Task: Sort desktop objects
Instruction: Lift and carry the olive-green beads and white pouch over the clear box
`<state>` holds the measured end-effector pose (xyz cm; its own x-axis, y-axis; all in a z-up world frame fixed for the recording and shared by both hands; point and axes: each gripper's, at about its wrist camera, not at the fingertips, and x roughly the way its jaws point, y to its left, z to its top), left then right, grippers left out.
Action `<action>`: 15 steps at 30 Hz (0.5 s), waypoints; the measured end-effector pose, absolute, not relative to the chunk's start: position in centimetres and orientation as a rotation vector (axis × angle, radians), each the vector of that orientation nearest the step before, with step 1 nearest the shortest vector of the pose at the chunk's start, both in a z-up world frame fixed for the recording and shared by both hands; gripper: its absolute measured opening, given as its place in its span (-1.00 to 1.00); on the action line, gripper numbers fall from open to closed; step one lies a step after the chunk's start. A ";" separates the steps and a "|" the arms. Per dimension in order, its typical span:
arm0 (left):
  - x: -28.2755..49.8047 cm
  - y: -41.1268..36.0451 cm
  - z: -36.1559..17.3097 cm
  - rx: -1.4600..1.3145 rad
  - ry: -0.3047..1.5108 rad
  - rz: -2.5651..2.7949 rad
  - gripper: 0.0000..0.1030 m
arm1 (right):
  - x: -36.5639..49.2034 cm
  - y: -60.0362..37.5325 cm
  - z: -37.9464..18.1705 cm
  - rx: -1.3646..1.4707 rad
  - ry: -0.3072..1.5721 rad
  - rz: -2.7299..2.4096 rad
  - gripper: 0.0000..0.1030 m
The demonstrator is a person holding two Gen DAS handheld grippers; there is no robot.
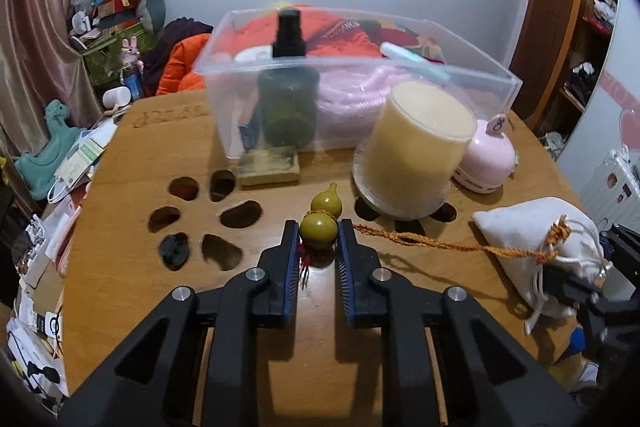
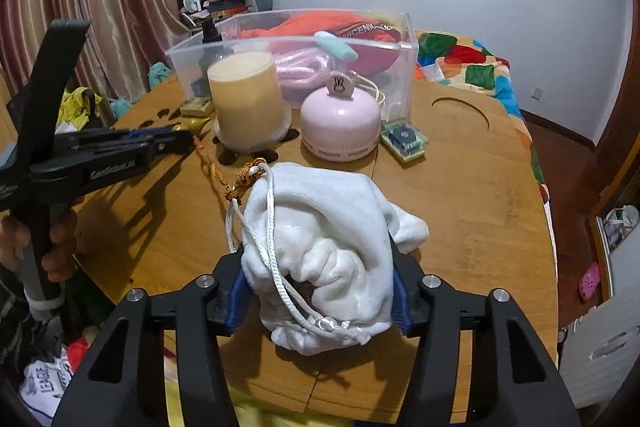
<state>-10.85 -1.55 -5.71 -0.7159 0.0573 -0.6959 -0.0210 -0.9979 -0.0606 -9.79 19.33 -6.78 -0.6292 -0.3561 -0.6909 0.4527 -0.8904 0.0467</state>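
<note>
My left gripper (image 1: 319, 233) is shut on a small olive-green gourd (image 1: 319, 231) resting on the wooden table (image 1: 132, 155); an orange braided cord (image 1: 432, 242) runs from the gourd to a white drawstring pouch (image 1: 548, 247). My right gripper (image 2: 318, 267) is shut on that white pouch (image 2: 328, 239), which lies on the table near the front edge. The left gripper also shows in the right wrist view (image 2: 180, 139). A clear plastic bin (image 1: 352, 75) at the back holds a dark spray bottle (image 1: 286, 91) and pink rope (image 1: 356, 87).
A cream candle jar (image 1: 416, 143) on a glass dish and a pink dome-shaped device (image 1: 486, 155) stand before the bin. A small wooden block (image 1: 270, 167) lies left of them, a small green box (image 2: 404, 139) right. Paw-shaped cut-outs (image 1: 200, 219) pierce the table.
</note>
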 end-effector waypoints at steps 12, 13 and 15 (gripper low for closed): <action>-9.1 -1.9 -1.0 -0.988 -0.091 2.885 -0.65 | -10.1 18.5 -3.1 0.912 0.149 -2.518 -0.29; -9.1 -1.9 -0.7 -0.977 -0.090 2.885 -0.65 | -10.1 18.5 -2.8 0.900 0.149 -2.521 -0.29; -9.0 -1.7 0.1 -0.950 -0.086 2.883 -0.65 | -10.0 18.5 -2.1 0.876 0.151 -2.528 -0.29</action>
<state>-8.98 -1.71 0.10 -0.7993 0.1172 -0.5894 -0.0821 -0.9929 -0.0861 -10.04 18.49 -2.12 -0.6928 -0.3850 -0.6098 0.4550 -0.8894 0.0446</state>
